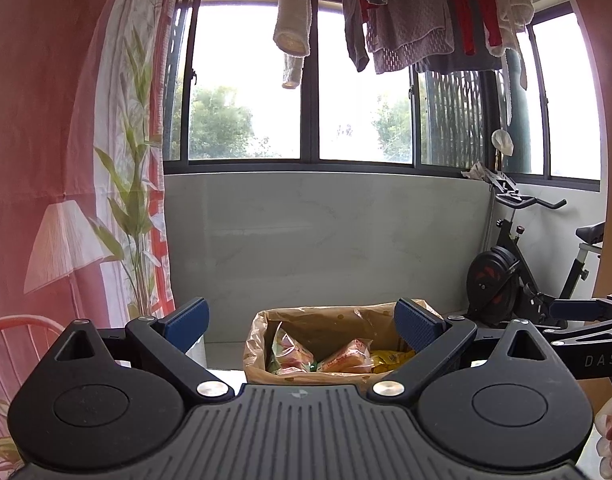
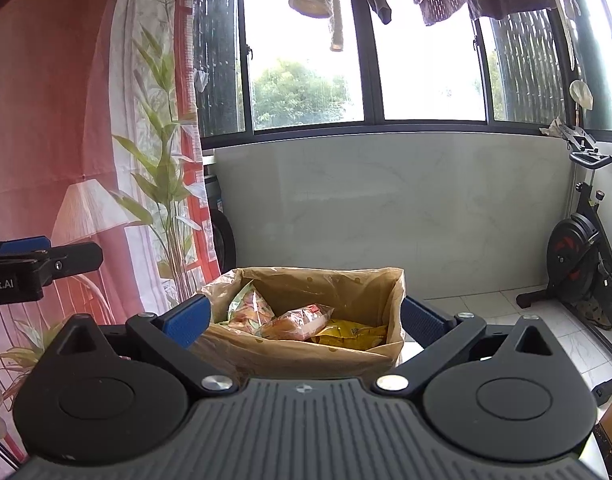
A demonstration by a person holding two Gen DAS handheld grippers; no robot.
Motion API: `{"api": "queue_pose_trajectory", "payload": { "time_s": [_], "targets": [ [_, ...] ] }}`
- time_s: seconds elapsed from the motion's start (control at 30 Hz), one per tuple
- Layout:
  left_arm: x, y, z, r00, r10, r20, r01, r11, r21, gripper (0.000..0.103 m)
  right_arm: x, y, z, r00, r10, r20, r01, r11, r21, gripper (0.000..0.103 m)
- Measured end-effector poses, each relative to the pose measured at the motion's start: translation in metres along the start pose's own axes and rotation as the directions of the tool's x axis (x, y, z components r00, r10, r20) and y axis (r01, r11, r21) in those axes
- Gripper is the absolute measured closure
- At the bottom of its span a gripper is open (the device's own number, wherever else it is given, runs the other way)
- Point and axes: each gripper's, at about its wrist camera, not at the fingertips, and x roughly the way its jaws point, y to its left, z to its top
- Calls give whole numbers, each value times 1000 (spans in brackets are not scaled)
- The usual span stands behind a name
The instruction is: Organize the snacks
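An open brown paper bag (image 1: 326, 324) stands ahead, also in the right wrist view (image 2: 346, 284). Inside lie a pink-green snack packet (image 2: 248, 310), an orange-red packet (image 2: 298, 322) and a yellow packet (image 2: 352, 334); they also show in the left wrist view, pink-green (image 1: 286, 350), orange (image 1: 348, 358), yellow (image 1: 392, 358). My left gripper (image 1: 304, 326) is open and empty, behind the bag. My right gripper (image 2: 304, 322) is open and empty, its fingers either side of the bag. The right gripper's finger (image 1: 578, 308) shows at the left view's right edge; the left gripper (image 2: 34, 260) shows at the right view's left edge.
A red curtain with a plant and lamp print (image 2: 86, 160) hangs at the left. A grey wall below windows (image 2: 386, 200) is behind. An exercise bike (image 1: 518, 272) stands at the right on a tiled floor (image 2: 546, 320). Laundry (image 1: 406, 12) hangs overhead.
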Motion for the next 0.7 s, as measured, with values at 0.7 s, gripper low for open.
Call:
{"api": "queue_pose_trajectory", "payload": {
  "time_s": [0.7],
  "targets": [
    [7, 10, -5, 1000, -2, -16, 1, 999, -36, 3, 3, 1, -5, 1000, 10, -14, -10, 1000, -2, 0]
  ]
}}
